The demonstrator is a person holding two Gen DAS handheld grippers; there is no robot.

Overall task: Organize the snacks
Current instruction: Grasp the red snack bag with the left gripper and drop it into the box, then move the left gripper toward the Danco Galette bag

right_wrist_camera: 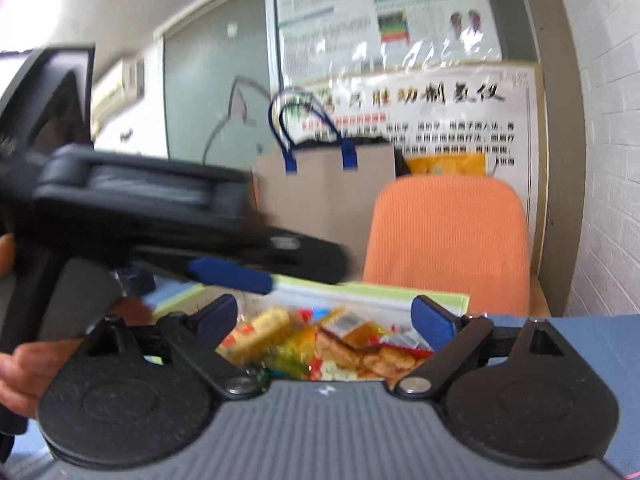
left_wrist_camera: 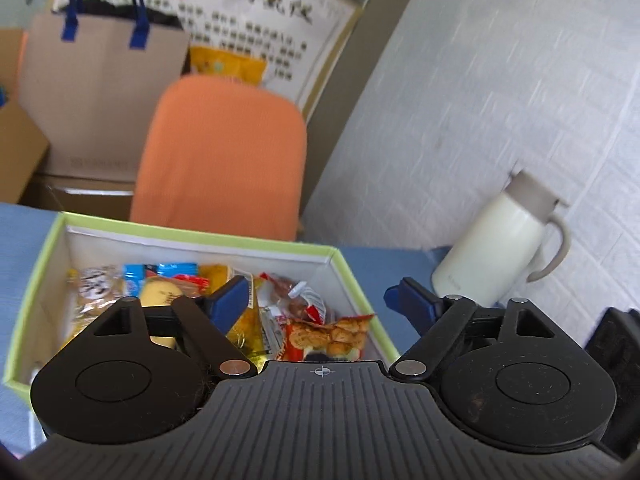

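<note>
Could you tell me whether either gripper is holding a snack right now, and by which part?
Nothing is held. The left gripper and right gripper are both open and empty above the snack box.

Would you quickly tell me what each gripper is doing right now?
Left gripper: open, holding nothing, above the snack box.
Right gripper: open, holding nothing.

The left wrist view is taken from just above and close behind the left gripper (left_wrist_camera: 320, 304), angled down over the green-rimmed box (left_wrist_camera: 200, 236) toward the far wall. The right wrist view is set lower and more level behind the right gripper (right_wrist_camera: 326, 320), with the same box (right_wrist_camera: 400, 294) seen near. The box, the snacks (left_wrist_camera: 320, 332) inside it, the orange chair (left_wrist_camera: 224, 152) and the paper bag (left_wrist_camera: 100, 92) are shared by both views.
</note>
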